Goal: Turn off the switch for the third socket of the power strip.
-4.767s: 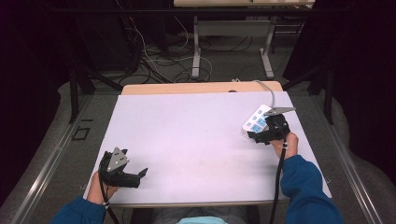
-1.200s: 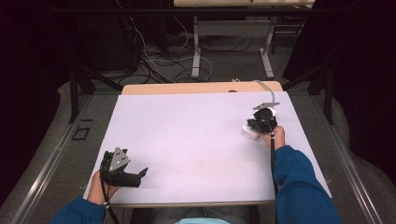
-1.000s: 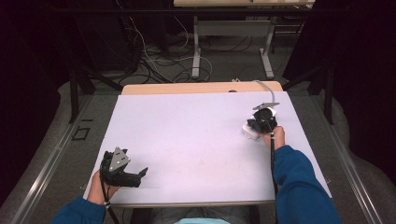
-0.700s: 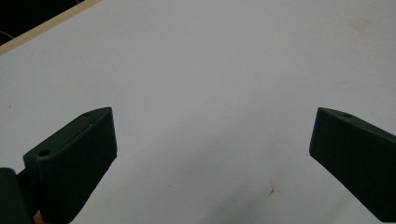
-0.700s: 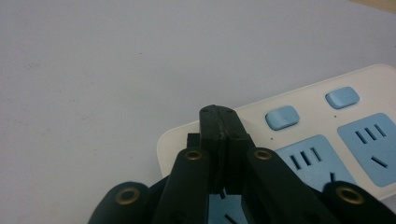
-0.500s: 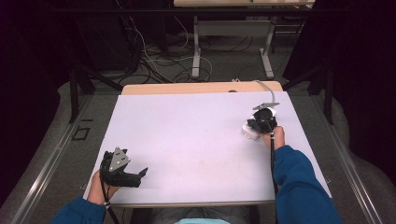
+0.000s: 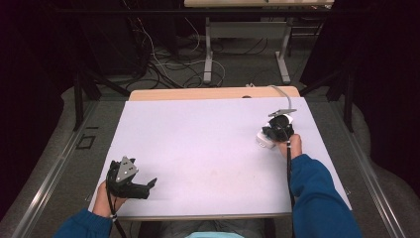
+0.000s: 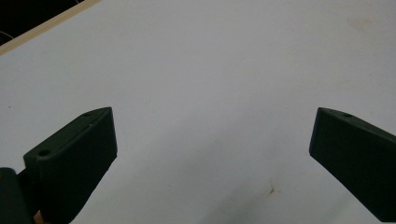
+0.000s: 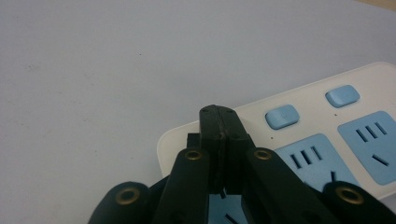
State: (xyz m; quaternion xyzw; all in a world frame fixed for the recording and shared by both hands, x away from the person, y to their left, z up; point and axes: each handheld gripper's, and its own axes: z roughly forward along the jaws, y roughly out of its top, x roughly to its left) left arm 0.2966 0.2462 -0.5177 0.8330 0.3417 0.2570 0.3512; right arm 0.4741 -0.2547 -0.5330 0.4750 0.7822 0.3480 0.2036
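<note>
Right gripper (image 9: 219,114), clenched, presses a white power strip (image 9: 303,100) with blue switches; left gripper (image 8: 212,140) gapes released.

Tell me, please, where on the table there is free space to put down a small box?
The whole middle of the white table is bare, from the left hand-held gripper at the near left edge to the power strip at the right. The far left corner is free too. It is crowded where the right hand-held gripper, jaws closed, sits over the strip.
</note>
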